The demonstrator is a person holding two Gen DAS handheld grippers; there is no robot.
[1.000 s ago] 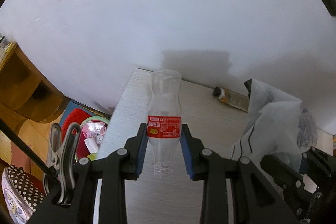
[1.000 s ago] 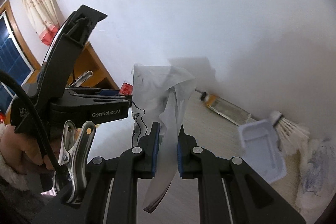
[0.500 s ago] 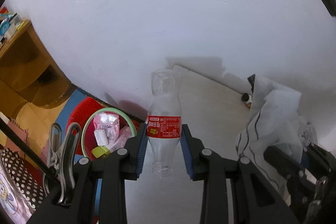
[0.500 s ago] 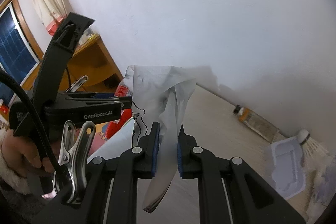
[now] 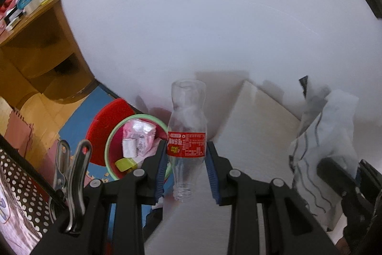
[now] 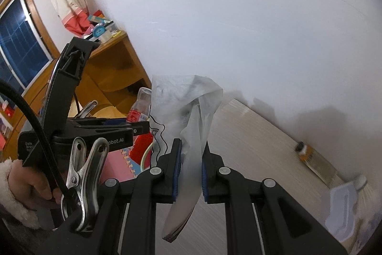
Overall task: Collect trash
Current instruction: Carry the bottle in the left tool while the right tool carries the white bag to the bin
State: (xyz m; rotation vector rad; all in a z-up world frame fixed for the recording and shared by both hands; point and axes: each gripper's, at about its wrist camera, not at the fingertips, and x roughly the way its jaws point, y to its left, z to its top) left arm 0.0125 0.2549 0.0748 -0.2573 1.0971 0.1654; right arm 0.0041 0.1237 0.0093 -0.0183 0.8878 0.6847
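My left gripper (image 5: 187, 157) is shut on an empty clear plastic bottle (image 5: 187, 135) with a red label, held neck toward the camera, past the left end of the white table (image 5: 250, 130). Just left of and below it on the floor stands a green-rimmed bin (image 5: 114, 135) holding pink and white wrappers. My right gripper (image 6: 189, 167) is shut on a crumpled white plastic wrapper (image 6: 191, 111) with black squiggly lines, held above the table's left end. The wrapper (image 5: 324, 135) also shows at the right of the left wrist view, and the bottle (image 6: 139, 109) at the left of the right wrist view.
A red stool (image 5: 105, 126) stands behind the bin on blue and pink floor mats. A wooden desk (image 5: 35, 44) stands at the left against the white wall. On the table lie a small amber bottle (image 6: 315, 159), a white plastic tray (image 6: 341, 209) and a shuttlecock (image 6: 365, 185).
The left gripper has carried the bottle leftward off the table's end, and the bin has come into fuller view beside it. The right gripper with the wrapper has drifted slightly left.
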